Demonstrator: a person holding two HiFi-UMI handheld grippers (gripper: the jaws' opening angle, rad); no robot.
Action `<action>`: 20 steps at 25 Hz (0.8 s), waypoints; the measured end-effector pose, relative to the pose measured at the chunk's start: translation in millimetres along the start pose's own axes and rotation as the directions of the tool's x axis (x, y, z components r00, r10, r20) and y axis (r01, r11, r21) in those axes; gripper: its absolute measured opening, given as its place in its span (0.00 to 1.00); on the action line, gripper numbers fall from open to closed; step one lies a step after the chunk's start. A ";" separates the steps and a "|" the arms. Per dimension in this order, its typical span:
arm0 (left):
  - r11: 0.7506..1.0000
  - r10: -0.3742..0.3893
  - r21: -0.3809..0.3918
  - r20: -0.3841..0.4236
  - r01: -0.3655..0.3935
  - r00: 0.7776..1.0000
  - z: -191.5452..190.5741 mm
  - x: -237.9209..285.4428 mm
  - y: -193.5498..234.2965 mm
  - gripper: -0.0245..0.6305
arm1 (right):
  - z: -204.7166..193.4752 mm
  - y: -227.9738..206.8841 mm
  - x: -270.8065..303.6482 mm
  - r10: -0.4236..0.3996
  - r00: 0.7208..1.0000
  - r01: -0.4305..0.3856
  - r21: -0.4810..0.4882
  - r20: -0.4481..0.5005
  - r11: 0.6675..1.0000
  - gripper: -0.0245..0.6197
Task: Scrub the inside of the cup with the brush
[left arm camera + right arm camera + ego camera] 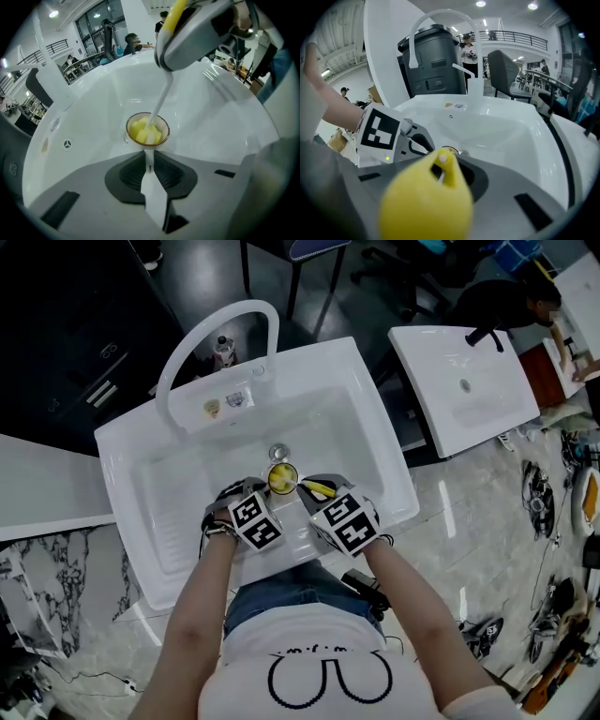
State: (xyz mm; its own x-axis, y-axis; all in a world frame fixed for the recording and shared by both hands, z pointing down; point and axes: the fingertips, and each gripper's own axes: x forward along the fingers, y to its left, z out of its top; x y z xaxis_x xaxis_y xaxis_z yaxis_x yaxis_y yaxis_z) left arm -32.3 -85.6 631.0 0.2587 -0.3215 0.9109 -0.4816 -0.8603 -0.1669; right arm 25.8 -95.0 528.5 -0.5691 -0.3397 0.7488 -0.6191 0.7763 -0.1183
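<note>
Scrubbing step in hand: brush head sits inside the cup.
In the white sink (375, 427), both forearms angle steeply down. The left hand-held gripper (149, 161) pinches what looks like the handle of the cup (147, 129), near the drain. The right hand-held gripper (450, 168) clamps the brush (161, 96) by its yellow end. Next, it should probably twist against the walls.

White sink (356, 399), yellow-handled brush (424, 201) with white stem, brown-rimmed cup (165, 126)
</note>
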 end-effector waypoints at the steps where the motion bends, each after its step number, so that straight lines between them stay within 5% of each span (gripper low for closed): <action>1: 1.000 0.001 -0.004 -0.002 -0.001 1.000 0.0 0.0 0.2 0.14 | -0.8 -0.6 2.3 0.002 1.000 -0.002 -0.001 -0.003 1.000 0.10; 20: 1.000 0.003 0.015 -0.020 -0.002 1.000 -2.3 0.5 -2.4 0.14 | 3.1 20.7 -36.7 0.062 0.998 -0.062 0.015 0.019 0.998 0.11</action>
State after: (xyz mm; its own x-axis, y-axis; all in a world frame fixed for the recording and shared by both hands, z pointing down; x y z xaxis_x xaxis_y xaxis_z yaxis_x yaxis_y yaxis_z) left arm -32.9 -82.8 632.7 0.2402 -0.3157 0.9180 -0.4693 -0.8656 -0.1748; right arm 32.2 -68.1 496.5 -0.6165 -0.3015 0.7273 -0.5905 0.7881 -0.1739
